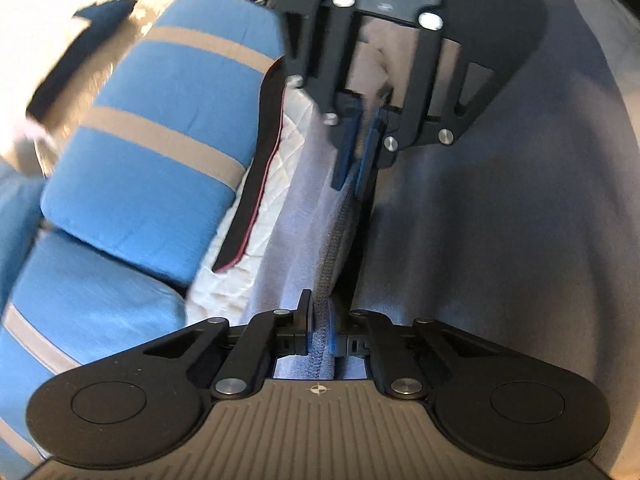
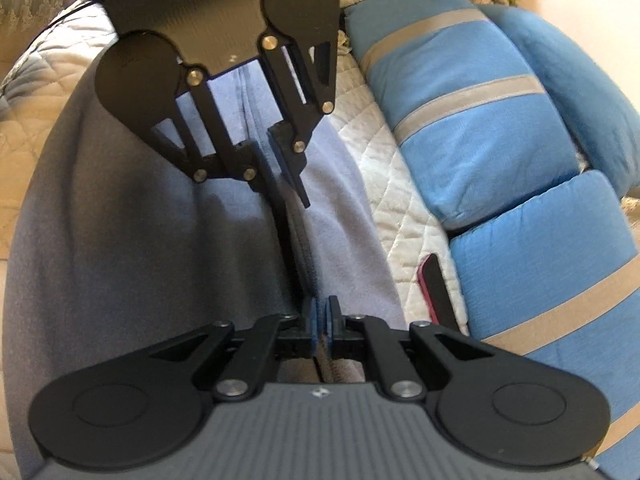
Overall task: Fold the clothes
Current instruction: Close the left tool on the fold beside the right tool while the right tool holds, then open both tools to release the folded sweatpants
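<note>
A grey-lilac fleece garment (image 1: 480,208) fills the centre and right of the left wrist view, its seamed edge pulled taut between the two tools. The left gripper (image 1: 320,332) at bottom centre is clamped on that edge; the right gripper (image 1: 358,156), above it in the frame, pinches the same edge. A white quilted cover (image 1: 236,248) lies beneath, with blue striped cushions (image 1: 168,128) at left.
</note>
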{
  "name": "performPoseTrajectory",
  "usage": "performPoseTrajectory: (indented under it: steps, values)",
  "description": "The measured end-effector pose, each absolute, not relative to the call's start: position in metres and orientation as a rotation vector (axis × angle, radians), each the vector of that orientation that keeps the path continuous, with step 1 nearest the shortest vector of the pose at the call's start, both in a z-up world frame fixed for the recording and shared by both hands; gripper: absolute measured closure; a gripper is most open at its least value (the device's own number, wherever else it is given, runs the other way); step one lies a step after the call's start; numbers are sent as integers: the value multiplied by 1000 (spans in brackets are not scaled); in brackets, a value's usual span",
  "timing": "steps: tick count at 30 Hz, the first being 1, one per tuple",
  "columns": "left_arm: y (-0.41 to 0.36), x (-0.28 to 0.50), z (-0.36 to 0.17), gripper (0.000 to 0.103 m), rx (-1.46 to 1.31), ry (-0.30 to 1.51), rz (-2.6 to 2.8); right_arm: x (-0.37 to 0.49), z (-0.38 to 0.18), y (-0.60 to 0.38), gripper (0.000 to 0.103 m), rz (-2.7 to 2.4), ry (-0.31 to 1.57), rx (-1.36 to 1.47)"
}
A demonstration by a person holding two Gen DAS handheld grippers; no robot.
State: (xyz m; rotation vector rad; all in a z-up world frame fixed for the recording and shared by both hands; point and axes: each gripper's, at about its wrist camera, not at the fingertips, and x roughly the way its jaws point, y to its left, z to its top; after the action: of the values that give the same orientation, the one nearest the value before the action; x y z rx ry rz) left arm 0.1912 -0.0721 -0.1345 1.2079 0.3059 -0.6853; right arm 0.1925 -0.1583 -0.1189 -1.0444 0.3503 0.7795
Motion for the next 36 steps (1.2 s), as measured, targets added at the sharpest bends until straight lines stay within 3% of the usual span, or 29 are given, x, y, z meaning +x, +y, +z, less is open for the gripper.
performPoseTrajectory:
  steps: [3,10,12,13,14,22,32,35,36]
  values:
    - [-73,191,-138,97,1227,290,-678,189,-120,-153,66,783,322,-1047]
    - [-76,191,-147,97,1272,251,-659,184,-129,-134,65,789,282,-1121]
    - [-76,191,-148,97,1283,245,-657,183,-131,-128,68,790,271,-1142]
    - [-76,191,-149,96,1288,244,-656,182,-133,-126,75,791,265,-1152]
    - [-76,191,-150,96,1293,242,-655,182,-134,-123,94,791,259,-1163]
    - [-74,200,-159,94,1344,288,-619,178,-140,-119,98,790,268,-1186]
    - [-17,213,-130,94,1223,367,-544,177,-146,-122,98,800,297,-1175]
    - [1,217,-120,85,1184,389,-521,177,-147,-122,98,804,306,-1173]
    - [7,218,-117,75,1171,397,-513,177,-147,-122,97,806,308,-1173]
